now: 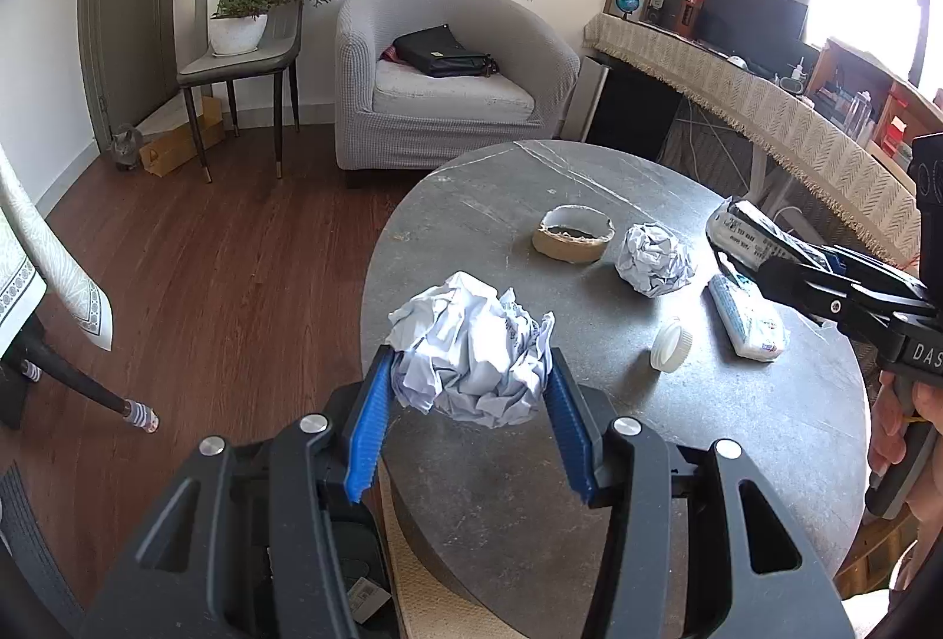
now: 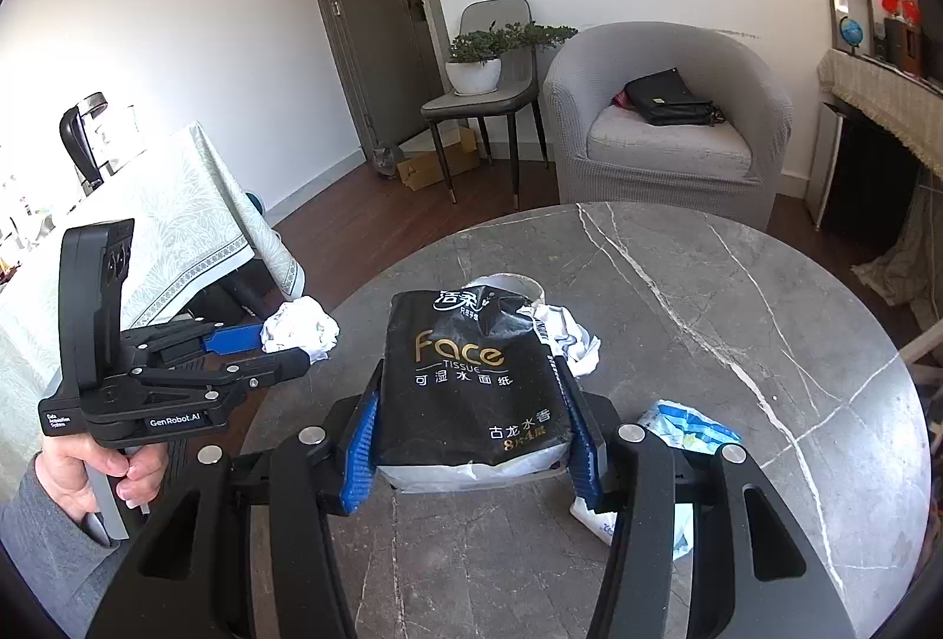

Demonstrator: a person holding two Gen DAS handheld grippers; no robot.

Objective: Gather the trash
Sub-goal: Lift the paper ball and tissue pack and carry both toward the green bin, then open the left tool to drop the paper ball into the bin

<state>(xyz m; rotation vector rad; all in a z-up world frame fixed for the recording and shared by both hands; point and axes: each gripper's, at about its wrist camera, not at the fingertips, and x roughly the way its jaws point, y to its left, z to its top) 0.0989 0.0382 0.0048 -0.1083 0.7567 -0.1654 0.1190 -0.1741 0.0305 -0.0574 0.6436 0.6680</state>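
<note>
A: So, what does each claw have right now?

B: The left claw [image 1: 468, 391] is clamped on a crumpled paper ball [image 1: 471, 347], its blue pads pressing in from both sides, and the ball hangs over the near left edge of the round grey desk [image 1: 737, 438]. The right claw [image 2: 474, 438] is closed around a black tissue pack [image 2: 471, 374], gripping its long sides, above the middle of the desk.

A: How will those two handle?

B: Both look light, I'd say. The paper ball is soft and springy, so it squashes between the pads; a grip across its widest part seems safest. The tissue pack is a slick plastic wrapper that looks largely empty, so it could crease or slide. Holding it across the fuller lower half, as now, seems sensible.

A: What is left on the desk?

B: A second paper ball [image 1: 654, 259] towards the far right, a cardboard tape ring [image 1: 571, 232] just left of it, a white bottle cap [image 1: 672, 341] nearer, and a small white-and-blue packet [image 1: 745, 318] on the right.

A: Any tricky ones?

B: The cap is small, hard and likely slippery; pinch it across its rim. The ring is stiff; take one wall.
</note>
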